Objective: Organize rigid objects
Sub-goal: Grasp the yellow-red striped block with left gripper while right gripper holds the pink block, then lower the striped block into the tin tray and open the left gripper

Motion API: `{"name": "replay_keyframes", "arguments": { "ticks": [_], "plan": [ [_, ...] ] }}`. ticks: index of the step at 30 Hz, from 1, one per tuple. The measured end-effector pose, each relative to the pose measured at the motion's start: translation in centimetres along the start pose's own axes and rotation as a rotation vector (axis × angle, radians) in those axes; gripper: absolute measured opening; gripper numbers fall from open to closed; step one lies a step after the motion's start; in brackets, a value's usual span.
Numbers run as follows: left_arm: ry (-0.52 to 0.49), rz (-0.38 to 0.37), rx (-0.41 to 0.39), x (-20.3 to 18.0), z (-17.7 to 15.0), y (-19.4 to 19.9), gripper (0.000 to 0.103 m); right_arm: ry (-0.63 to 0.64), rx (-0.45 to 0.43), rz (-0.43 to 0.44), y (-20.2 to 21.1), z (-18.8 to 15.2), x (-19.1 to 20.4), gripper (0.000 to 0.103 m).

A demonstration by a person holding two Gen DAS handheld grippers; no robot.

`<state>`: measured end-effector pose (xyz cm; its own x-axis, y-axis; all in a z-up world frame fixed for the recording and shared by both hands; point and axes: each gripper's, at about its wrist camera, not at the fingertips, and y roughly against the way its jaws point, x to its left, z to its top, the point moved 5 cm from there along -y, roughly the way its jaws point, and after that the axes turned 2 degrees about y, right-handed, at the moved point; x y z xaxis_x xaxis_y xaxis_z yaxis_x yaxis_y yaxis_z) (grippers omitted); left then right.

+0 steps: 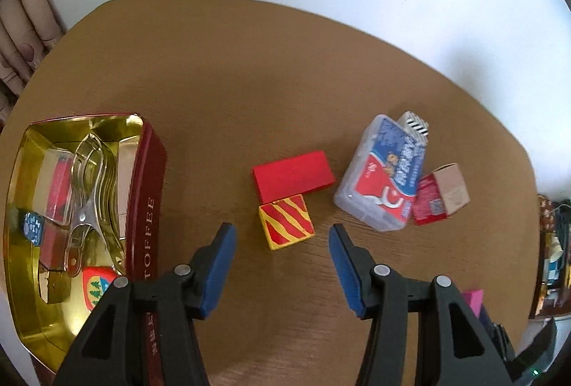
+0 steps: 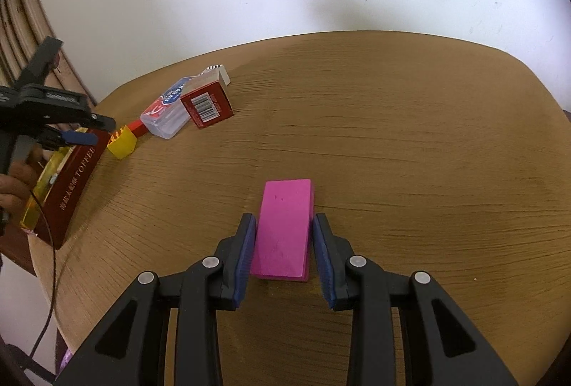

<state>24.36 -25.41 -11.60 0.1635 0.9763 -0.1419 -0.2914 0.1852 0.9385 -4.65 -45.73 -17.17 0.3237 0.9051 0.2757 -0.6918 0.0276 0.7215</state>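
My left gripper [image 1: 282, 236] is open and empty, its pads on either side of a yellow cube with red stripes [image 1: 286, 226], just short of it. A red block [image 1: 292, 175] lies right behind the cube. My right gripper [image 2: 284, 236] has its blue pads against both long sides of a pink block [image 2: 283, 229] lying flat on the wooden table [image 2: 410, 143]. The left pad touches; a thin gap shows at the right pad. The maroon toffee tin [image 1: 142, 207] with gold inside stands at the left and holds a metal clip and small items.
A clear plastic case with a blue and red label [image 1: 383, 171], a striped white box [image 1: 414, 126] and a small red carton [image 1: 440, 198] lie together at the right. They also show in the right wrist view, around the carton [image 2: 207, 104]. A white wall stands behind the table.
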Motion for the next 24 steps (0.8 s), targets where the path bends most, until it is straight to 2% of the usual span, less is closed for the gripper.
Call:
{"name": "replay_keyframes", "arguments": {
  "ticks": [4,8,9,10,13,15,19,24],
  "plan": [
    [-0.015,0.051,0.018,0.0,0.2,-1.5,0.055,-0.003,0.001,0.010,-0.1,0.0,0.1,0.030],
    [-0.002,0.059,0.049,0.2,0.4,-3.1,0.055,-0.006,0.001,0.012,-0.2,-0.1,0.1,0.030],
    [0.004,0.048,0.050,0.2,0.4,-3.4,0.053,-0.007,0.001,0.013,-0.2,-0.1,0.0,0.030],
    [0.006,0.020,0.045,0.3,0.3,-3.7,0.029,-0.008,0.000,0.012,-0.1,-0.2,0.0,0.030],
    [-0.009,0.019,0.034,0.2,0.0,-3.8,0.030,-0.008,0.003,0.006,-0.1,-0.2,-0.1,0.030],
    [-0.035,0.020,0.017,-0.1,-0.9,-3.0,0.030,-0.007,0.005,0.002,-0.1,-0.2,0.0,0.030],
    [-0.088,-0.007,-0.060,-1.0,-4.4,1.0,0.030,-0.004,0.007,-0.004,-0.3,-0.1,0.1,0.030],
    [-0.059,-0.054,-0.114,2.1,-8.0,6.6,0.030,0.006,0.012,-0.017,-0.4,0.0,0.3,0.030]
  ]
}}
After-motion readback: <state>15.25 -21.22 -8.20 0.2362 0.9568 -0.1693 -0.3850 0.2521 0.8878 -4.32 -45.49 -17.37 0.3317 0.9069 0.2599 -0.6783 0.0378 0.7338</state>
